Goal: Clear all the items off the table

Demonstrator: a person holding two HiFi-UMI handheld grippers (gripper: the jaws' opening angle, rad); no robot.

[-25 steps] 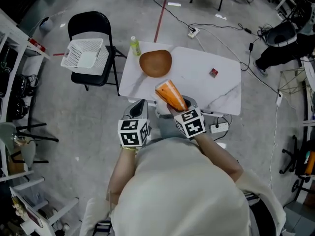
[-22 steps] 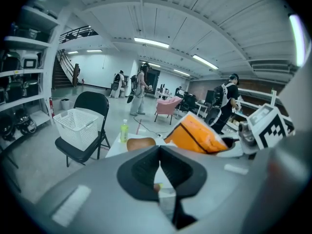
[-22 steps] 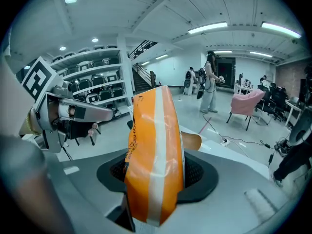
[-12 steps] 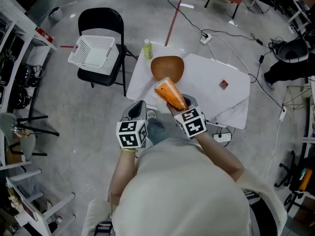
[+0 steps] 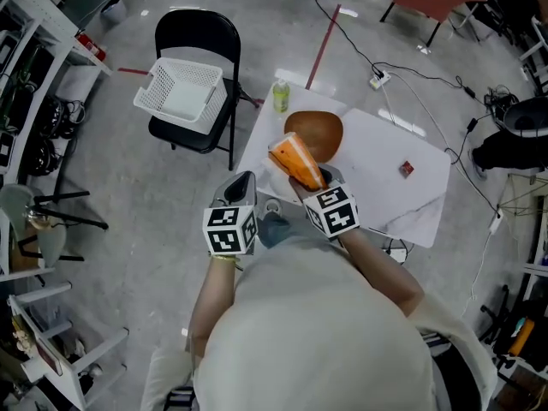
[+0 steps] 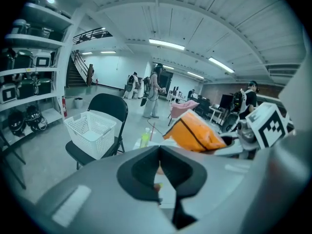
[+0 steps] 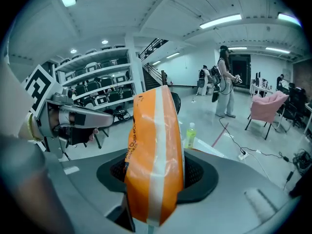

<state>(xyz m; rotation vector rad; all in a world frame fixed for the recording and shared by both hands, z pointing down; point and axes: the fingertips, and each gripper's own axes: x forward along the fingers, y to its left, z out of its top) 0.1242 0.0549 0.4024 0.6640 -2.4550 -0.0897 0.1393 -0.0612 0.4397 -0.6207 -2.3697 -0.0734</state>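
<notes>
Right gripper (image 5: 312,181) grips orange snack bag (image 5: 295,161), 12 o'clock; left gripper (image 5: 241,180) clenched, empty. We drift toward white basket (image 5: 181,92), 11 o'clock, nearer than second ago. Wooden bowl (image 5: 315,134), bottle (image 5: 280,97) await on table (image 5: 377,157).

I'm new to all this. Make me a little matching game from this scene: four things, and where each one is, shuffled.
1 orange bag
2 white basket
3 green bottle
4 wooden bowl

A on the black chair
B clamped in the right tool
C upright at a table corner
D on the table, next to the bottle

Pairs: 1-B, 2-A, 3-C, 4-D.
</notes>
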